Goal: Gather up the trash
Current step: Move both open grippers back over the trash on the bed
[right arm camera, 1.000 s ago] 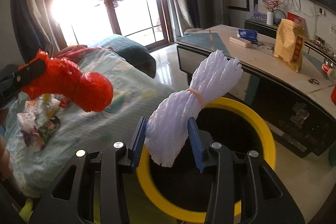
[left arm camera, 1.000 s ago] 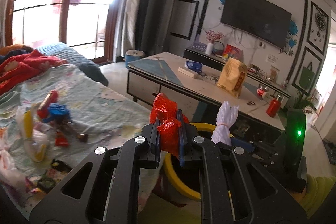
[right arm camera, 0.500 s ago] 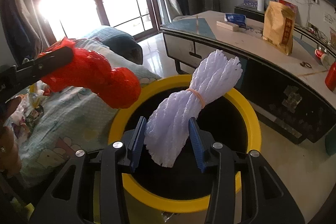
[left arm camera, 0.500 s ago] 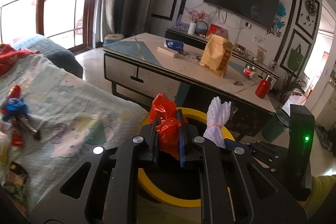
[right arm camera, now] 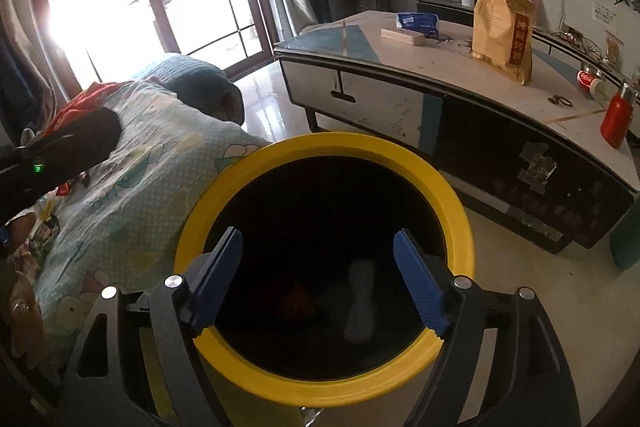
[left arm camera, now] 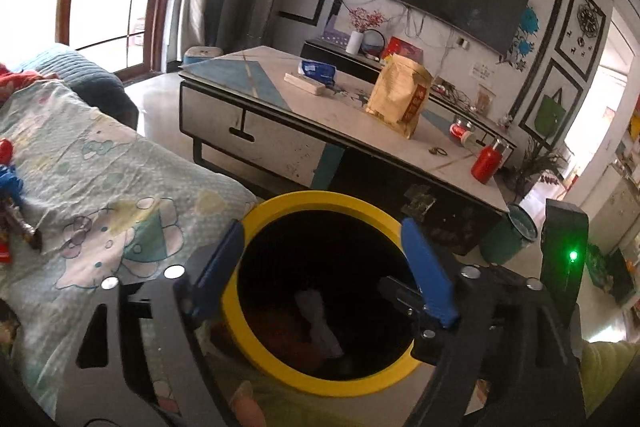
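A round bin with a yellow rim [left arm camera: 320, 198] [right arm camera: 320, 143] and a dark inside stands on the floor below both grippers. My left gripper [left arm camera: 320, 239] hangs over its mouth, jaws opening, nothing between them. My right gripper [right arm camera: 318, 241] is also above the bin, jaws opening and empty. Down in the bin lie the white foam net bundle [right arm camera: 360, 297] [left arm camera: 320, 323] and a dim red bag [right arm camera: 298, 297]. The right gripper's body with its green light [left arm camera: 564, 259] shows at the right of the left wrist view.
A bed with a pale cartoon-print sheet [left arm camera: 100, 179] [right arm camera: 132, 187] lies left of the bin, with wrappers [left arm camera: 12, 195] at its left edge. A low table [left arm camera: 320, 115] [right arm camera: 460, 83] behind the bin carries a yellow paper bag [left arm camera: 400, 95] and a red bottle [left arm camera: 486, 163].
Both grippers swung from the bed to over the bin and sank a little. The left let go of the red bag and the right let go of the white net; both now lie in the bin.
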